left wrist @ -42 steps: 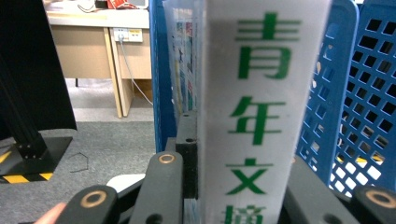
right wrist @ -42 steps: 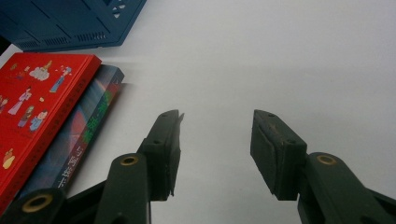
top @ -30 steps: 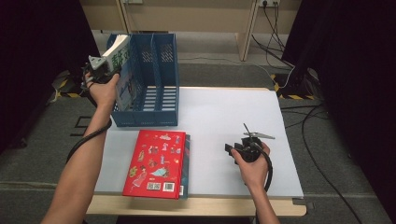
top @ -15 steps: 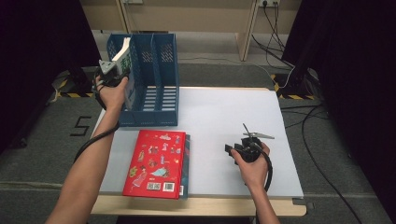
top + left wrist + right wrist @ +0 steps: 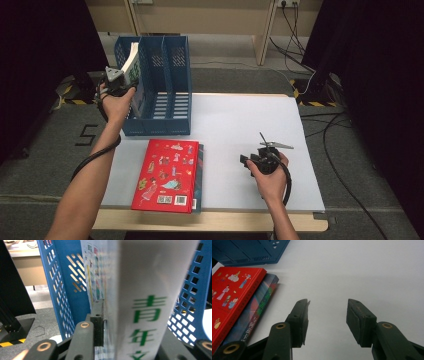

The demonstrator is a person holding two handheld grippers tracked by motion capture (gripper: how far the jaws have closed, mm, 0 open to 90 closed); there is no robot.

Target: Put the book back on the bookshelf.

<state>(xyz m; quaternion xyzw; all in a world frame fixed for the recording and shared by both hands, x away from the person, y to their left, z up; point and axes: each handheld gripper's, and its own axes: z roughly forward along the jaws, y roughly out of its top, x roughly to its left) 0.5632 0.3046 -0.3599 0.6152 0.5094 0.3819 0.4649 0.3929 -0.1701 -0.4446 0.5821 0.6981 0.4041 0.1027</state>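
Left gripper [image 5: 121, 80], its jaws just easing apart around an upright white-spined book [image 5: 150, 302], holds it in the blue slotted plastic file rack's [image 5: 165, 95] leftmost compartment; right gripper [image 5: 327, 322] rests agape, empty.

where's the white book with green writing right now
In the high view it is at the table's far left, standing in the leftmost slot of the blue file rack, the white book between the left gripper jaws.

A white-spined book [image 5: 150, 302] with green characters stands upright between the left gripper's [image 5: 119, 80] jaws, inside the blue rack [image 5: 165, 85].
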